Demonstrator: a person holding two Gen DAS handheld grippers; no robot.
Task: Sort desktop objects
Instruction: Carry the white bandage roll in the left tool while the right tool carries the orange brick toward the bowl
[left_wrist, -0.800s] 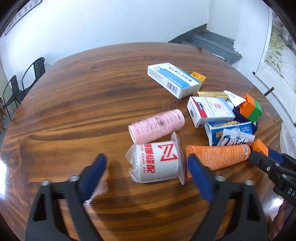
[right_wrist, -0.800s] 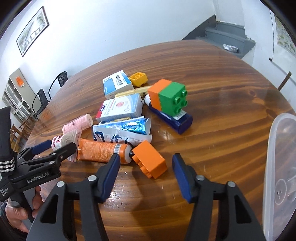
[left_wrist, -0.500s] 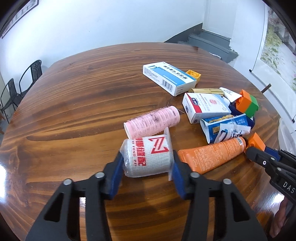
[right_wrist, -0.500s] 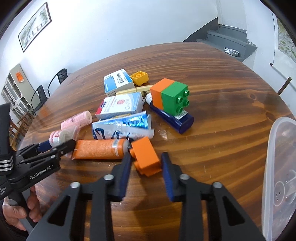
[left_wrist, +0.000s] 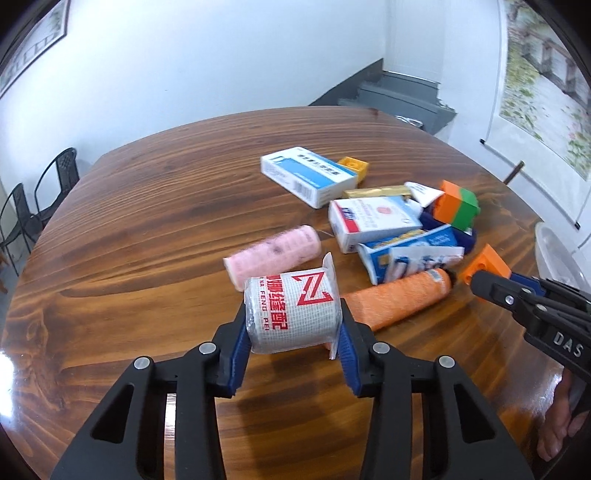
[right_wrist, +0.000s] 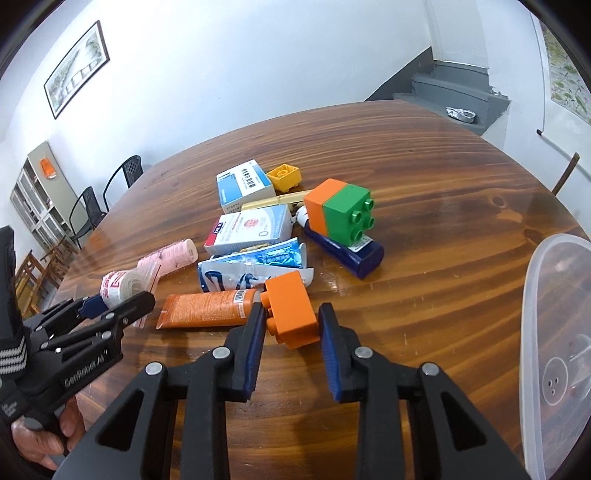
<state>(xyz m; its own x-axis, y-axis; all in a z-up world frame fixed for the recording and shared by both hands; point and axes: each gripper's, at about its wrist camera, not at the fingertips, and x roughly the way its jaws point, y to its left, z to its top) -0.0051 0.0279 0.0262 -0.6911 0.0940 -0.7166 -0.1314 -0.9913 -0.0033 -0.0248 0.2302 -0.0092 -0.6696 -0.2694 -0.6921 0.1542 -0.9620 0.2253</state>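
In the left wrist view our left gripper (left_wrist: 291, 341) holds the white bandage roll (left_wrist: 292, 311) between its blue fingers (left_wrist: 240, 349), low in the centre of the frame; the roll's wrapper is pressed at both ends. Just above it lies the pink roll (left_wrist: 273, 252), and to its right the orange tube (left_wrist: 397, 300) rests on the wooden worktop (left_wrist: 155, 229).

In the right wrist view our right gripper (right_wrist: 291, 345) has its fingers (right_wrist: 255, 350) closed narrowly on the orange block (right_wrist: 291, 314), at the centre bottom of the frame. The tube's cap end touches that block. Above sit the crumpled blue packet (right_wrist: 255, 267), two white and blue boxes (right_wrist: 253, 229), a yellow brick (right_wrist: 284, 178) and an orange-and-green block (right_wrist: 341, 210) on a dark blue bottle (right_wrist: 354, 253). A clear plastic lid (right_wrist: 554, 350) fills the right edge.
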